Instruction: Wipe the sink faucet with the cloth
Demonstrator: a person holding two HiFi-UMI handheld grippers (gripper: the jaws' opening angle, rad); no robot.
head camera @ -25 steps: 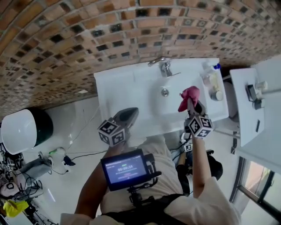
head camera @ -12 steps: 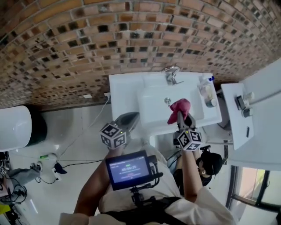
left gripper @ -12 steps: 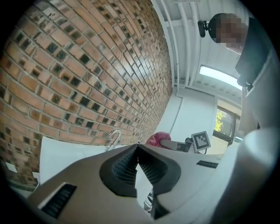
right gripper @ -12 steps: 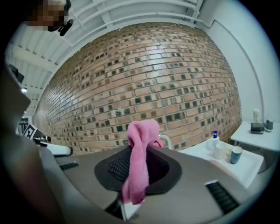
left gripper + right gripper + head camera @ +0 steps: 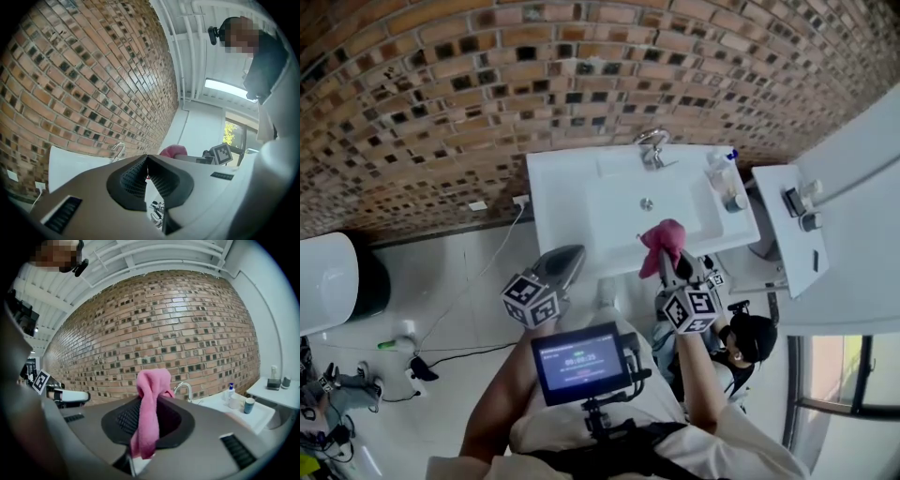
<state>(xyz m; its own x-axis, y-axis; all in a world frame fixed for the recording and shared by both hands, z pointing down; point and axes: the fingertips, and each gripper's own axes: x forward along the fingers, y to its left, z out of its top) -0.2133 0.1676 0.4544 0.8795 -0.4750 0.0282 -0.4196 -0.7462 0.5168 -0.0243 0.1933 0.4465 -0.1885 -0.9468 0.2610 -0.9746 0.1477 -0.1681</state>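
A brick wall [image 5: 487, 94] stands behind the white sink [image 5: 562, 197]. The left claw [image 5: 146, 161] is pressed together with nothing in it, near the sink's front-left corner. The right claw [image 5: 668, 262] is closed tight on the pink cloth [image 5: 662, 239] — it pokes up over the sink's front edge, well apart from the faucet [image 5: 652, 148] at the back edge.

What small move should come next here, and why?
Probably carry the right gripper forward over the sink toward the faucet. Its jaws are shut on the pink cloth, which hangs near the sink's front edge, well apart from the faucet at the back by the brick wall, so no wiping contact is possible yet. The left gripper is shut and empty.
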